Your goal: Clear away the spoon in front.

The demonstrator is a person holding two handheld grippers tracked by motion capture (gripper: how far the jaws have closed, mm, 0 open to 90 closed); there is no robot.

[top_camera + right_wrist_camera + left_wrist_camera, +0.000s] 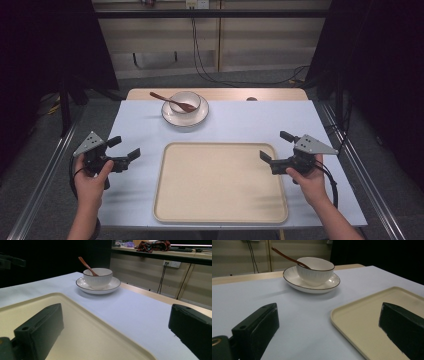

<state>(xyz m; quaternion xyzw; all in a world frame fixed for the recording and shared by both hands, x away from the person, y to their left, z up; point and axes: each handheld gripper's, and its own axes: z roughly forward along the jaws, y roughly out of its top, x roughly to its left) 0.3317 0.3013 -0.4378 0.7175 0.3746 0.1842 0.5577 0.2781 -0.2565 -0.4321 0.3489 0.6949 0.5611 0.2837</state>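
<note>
Both grippers, left gripper (125,148) and right gripper (274,146), sit spread and empty; probably grab the plate (185,119) rim near the tabletop's far edge.

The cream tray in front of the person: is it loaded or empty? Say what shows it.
Empty. The tray shows a bare cream surface from rim to rim in the high view; the bowl, spoon and plate sit apart, beyond it.

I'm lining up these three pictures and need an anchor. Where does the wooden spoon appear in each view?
High view: the wooden spoon lies upper centre-left, its handle pointing left out of the bowl.
Left gripper view: spoon top centre-left, leaning left from the bowl.
Right gripper view: spoon upper centre-left, handle rising left.
Shared landmark: the beige tray, nearer than the bowl in all three.
</note>
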